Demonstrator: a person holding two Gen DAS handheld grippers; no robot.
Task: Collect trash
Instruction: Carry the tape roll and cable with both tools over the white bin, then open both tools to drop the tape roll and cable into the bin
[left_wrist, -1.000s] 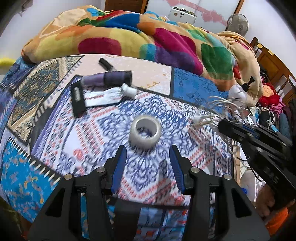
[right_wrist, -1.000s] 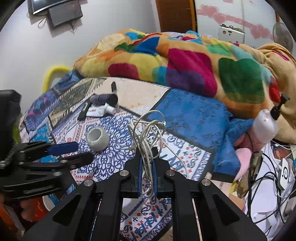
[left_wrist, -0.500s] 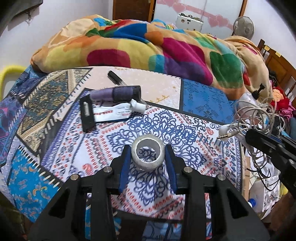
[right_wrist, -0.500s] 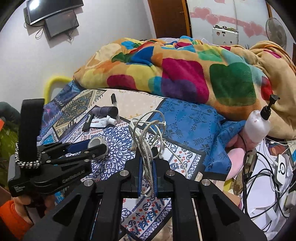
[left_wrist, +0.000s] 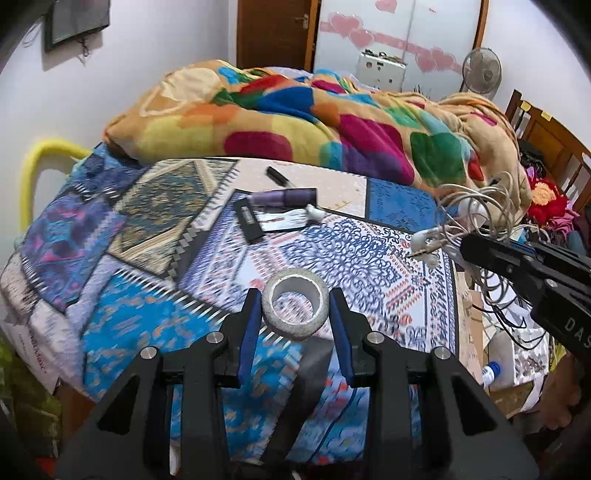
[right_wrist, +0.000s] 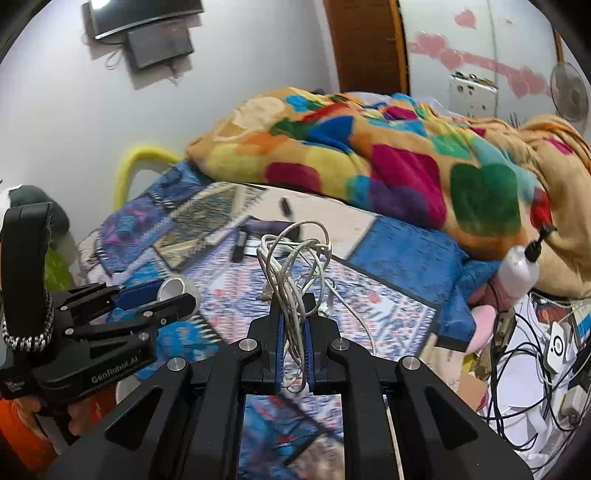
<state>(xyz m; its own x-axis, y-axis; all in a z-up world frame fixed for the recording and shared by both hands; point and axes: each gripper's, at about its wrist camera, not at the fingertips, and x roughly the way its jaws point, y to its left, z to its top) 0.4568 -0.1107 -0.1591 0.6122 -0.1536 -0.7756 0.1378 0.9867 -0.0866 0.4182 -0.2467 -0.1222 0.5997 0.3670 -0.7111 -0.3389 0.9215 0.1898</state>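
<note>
My left hand-held gripper (left_wrist: 293, 317) grips the tape roll (left_wrist: 295, 308), its hole facing upward, while my right hand-held gripper (right_wrist: 293, 350) pinches the tangled cable (right_wrist: 295, 273), its loops standing upright.

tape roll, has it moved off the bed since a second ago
Yes. The tape roll lay on the patterned bedspread near the purple tube; now it sits clamped in the left gripper, lifted toward the bed's near edge, away from that tube.

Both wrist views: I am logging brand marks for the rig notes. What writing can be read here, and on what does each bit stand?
"GenRobot.AI": side of the left gripper, seen from the right wrist.
"DAS", cut off at the frame edge: body of the right gripper, seen from the left wrist.
Print on the white tube and small label on the left gripper's handle: too small to read.
</note>
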